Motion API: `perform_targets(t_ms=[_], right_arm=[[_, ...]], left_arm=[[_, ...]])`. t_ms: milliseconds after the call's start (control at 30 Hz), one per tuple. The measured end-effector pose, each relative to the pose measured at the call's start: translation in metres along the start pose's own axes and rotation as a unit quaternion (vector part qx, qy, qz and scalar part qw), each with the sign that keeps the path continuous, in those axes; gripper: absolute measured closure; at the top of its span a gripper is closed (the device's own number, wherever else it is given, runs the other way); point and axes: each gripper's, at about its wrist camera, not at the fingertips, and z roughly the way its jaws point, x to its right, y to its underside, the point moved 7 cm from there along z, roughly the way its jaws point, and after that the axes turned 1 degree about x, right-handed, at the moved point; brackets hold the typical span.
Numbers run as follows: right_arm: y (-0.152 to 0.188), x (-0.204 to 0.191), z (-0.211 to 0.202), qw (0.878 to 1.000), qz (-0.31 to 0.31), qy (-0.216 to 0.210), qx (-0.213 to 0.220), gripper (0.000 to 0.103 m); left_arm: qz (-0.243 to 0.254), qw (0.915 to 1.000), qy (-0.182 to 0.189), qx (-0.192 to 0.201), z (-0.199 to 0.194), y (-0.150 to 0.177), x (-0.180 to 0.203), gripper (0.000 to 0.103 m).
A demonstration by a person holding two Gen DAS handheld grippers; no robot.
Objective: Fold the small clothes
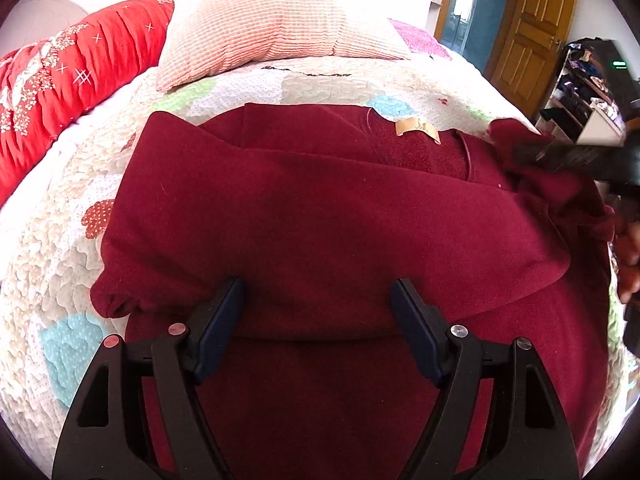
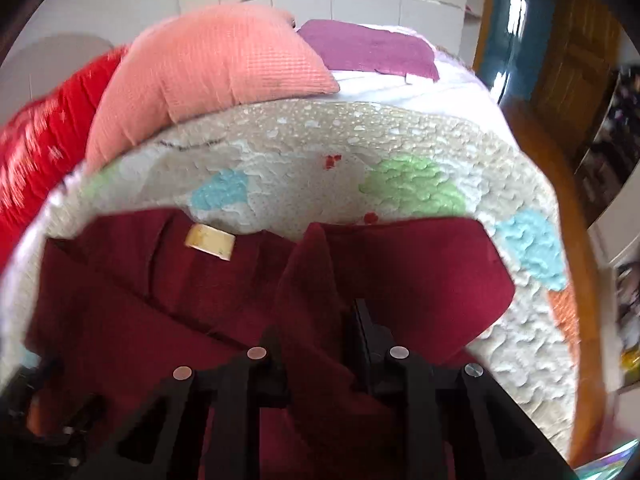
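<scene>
A dark red sweater [image 1: 320, 216] lies on the quilted bedspread [image 1: 60, 280], its tan neck label [image 1: 418, 130] at the far side. One sleeve is folded across the body. My left gripper [image 1: 318, 288] hovers open over the near part of the sweater, with nothing pinched between its fingers. In the right wrist view the sweater [image 2: 160, 312] and its label [image 2: 210, 242] lie to the left. My right gripper [image 2: 316, 320] is shut on a raised fold of the sweater's right side. That gripper [image 1: 520, 156] shows as a dark blur at the sweater's right edge in the left wrist view.
A pink pillow [image 1: 272, 28] and a red quilt [image 1: 60, 80] lie at the head of the bed. A purple cloth [image 2: 368, 48] lies behind the pillow. The bed's wooden edge [image 2: 560, 200] runs along the right. A wooden door [image 1: 532, 32] and a cluttered shelf [image 1: 580, 92] stand beyond.
</scene>
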Motion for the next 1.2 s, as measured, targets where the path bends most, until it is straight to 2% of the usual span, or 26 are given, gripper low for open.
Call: perform_targets(t_ms=[133, 200, 333, 400, 467, 500, 567, 633, 667, 733, 833, 933, 1067, 1133, 1167, 1200], right_arm=[[-0.022, 0.015, -0.083, 0.994, 0.012, -0.031, 0.100, 0.085], [-0.030, 0.010, -0.117, 0.988, 0.016, -0.075, 0.132, 0.086], [-0.029, -0.034, -0.139, 0.977, -0.014, -0.162, 0.139, 0.086], [-0.020, -0.071, -0.141, 0.963, -0.027, -0.233, 0.132, 0.086], [-0.006, -0.112, -0.133, 0.941, -0.043, -0.322, 0.099, 0.086], [0.001, -0.125, -0.125, 0.943, -0.058, -0.319, 0.081, 0.086], [0.012, -0.135, -0.110, 0.963, -0.091, -0.246, 0.068, 0.086], [0.020, -0.132, -0.108, 0.968, -0.096, -0.218, 0.072, 0.082], [0.024, -0.126, -0.106, 0.970, -0.090, -0.213, 0.070, 0.078], [0.029, -0.115, -0.100, 0.978, -0.078, -0.179, 0.069, 0.048], [0.032, -0.107, -0.082, 0.984, -0.078, -0.155, 0.049, 0.046], [0.030, -0.115, -0.041, 0.990, -0.073, -0.119, 0.005, 0.040], [0.025, -0.130, 0.029, 0.996, -0.065, -0.046, -0.045, 0.039], [0.028, -0.131, 0.054, 0.996, -0.054, -0.031, -0.069, 0.040], [0.028, -0.129, 0.065, 0.996, -0.050, -0.028, -0.069, 0.043], [0.027, -0.126, 0.067, 0.997, -0.058, -0.016, -0.058, 0.062]], left_arm=[[-0.026, 0.9994, 0.022, 0.008, -0.009, -0.004, -0.009, 0.026], [-0.043, 0.9987, 0.025, 0.015, -0.017, -0.007, -0.016, 0.026], [-0.071, 0.9966, 0.024, 0.036, -0.038, -0.017, -0.035, 0.026], [-0.083, 0.9952, 0.017, 0.047, -0.049, -0.020, -0.047, 0.026], [-0.098, 0.9935, 0.005, 0.057, -0.059, -0.023, -0.062, 0.026], [-0.105, 0.9926, 0.001, 0.061, -0.062, -0.023, -0.067, 0.026], [-0.118, 0.9912, -0.006, 0.060, -0.066, -0.022, -0.079, 0.026], [-0.124, 0.9906, -0.004, 0.058, -0.068, -0.019, -0.086, 0.026], [-0.124, 0.9905, -0.003, 0.060, -0.069, -0.018, -0.087, 0.026], [-0.120, 0.9909, -0.007, 0.061, -0.067, -0.019, -0.088, 0.026], [-0.124, 0.9906, -0.002, 0.059, -0.064, -0.017, -0.087, 0.026], [-0.123, 0.9909, 0.004, 0.055, -0.061, -0.012, -0.081, 0.026], [-0.106, 0.9934, 0.001, 0.044, -0.057, -0.004, -0.073, 0.026], [-0.098, 0.9943, -0.001, 0.040, -0.057, -0.002, -0.072, 0.026], [-0.095, 0.9946, -0.003, 0.040, -0.057, -0.001, -0.072, 0.026], [-0.094, 0.9947, -0.006, 0.041, -0.058, -0.001, -0.074, 0.026]])
